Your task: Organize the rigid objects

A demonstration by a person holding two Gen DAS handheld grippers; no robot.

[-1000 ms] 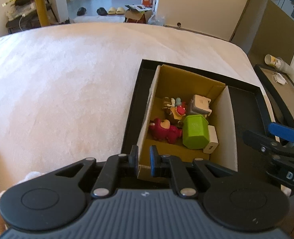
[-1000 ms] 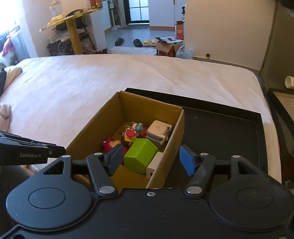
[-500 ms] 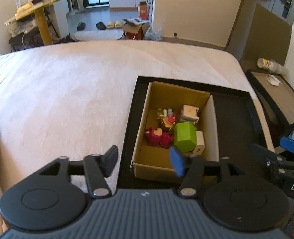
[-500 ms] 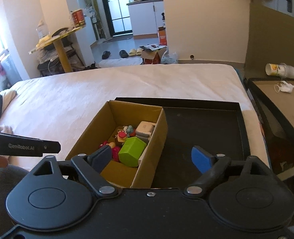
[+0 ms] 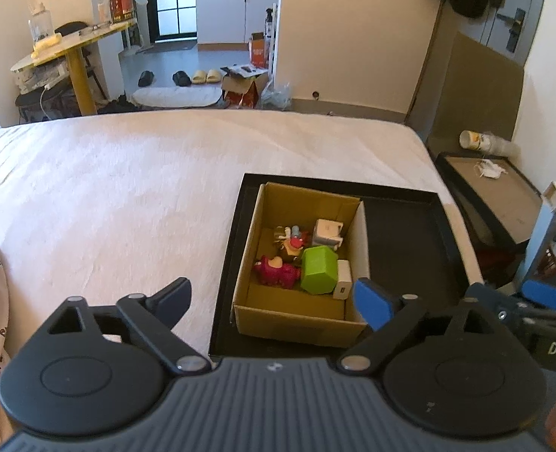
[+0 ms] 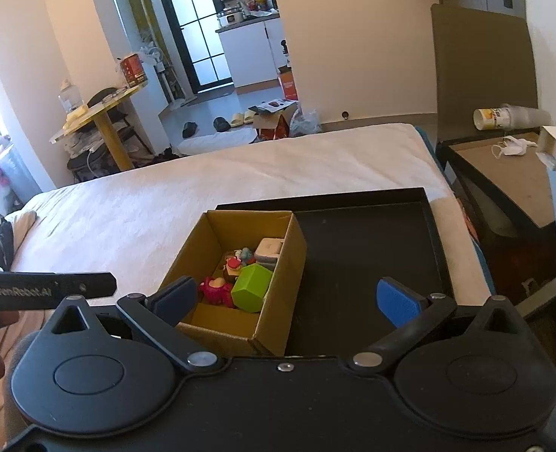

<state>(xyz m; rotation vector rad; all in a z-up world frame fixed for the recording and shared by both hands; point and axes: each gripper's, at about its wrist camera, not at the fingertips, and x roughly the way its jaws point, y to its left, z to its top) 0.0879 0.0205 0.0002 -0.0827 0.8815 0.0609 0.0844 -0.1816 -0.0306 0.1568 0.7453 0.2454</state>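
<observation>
- Left wrist view, foreground: left hand-held gripper (image 5: 274, 295), fingers spread wide, grasping nothing, held above the near end of the cardboard box (image 5: 300, 303).
- Centre: cardboard box, open-topped, standing in the left part of a black tray (image 5: 406, 233) that lies on the bed (image 5: 127, 188).
- Box contents: green block (image 5: 318, 269); white charger (image 5: 342, 284) touching the block's right side; magenta figure (image 5: 276, 270) just left of the block; small multicoloured figure (image 5: 291, 239) behind it; grey-white cube (image 5: 327, 231) at the far right corner.
- Right edge: right hand-held gripper (image 5: 541, 297), partly seen, one blue pad visible.
- Right wrist view, foreground: right hand-held gripper (image 6: 283, 297), fingers released and wide apart, grasping nothing, above the box's near right corner.
- Centre: cardboard box (image 6: 274, 324) with green block (image 6: 250, 288), magenta figure (image 6: 215, 289), small multicoloured figure (image 6: 236, 260) and grey-white cube (image 6: 268, 249); the charger is possibly hidden by the box wall.
- Right of box: bare floor of the black tray (image 6: 368, 241).
- Left edge: body of the left hand-held gripper (image 6: 44, 290), its fingertips out of frame.
- Far right: side stand with a lying paper cup (image 6: 489, 118).
</observation>
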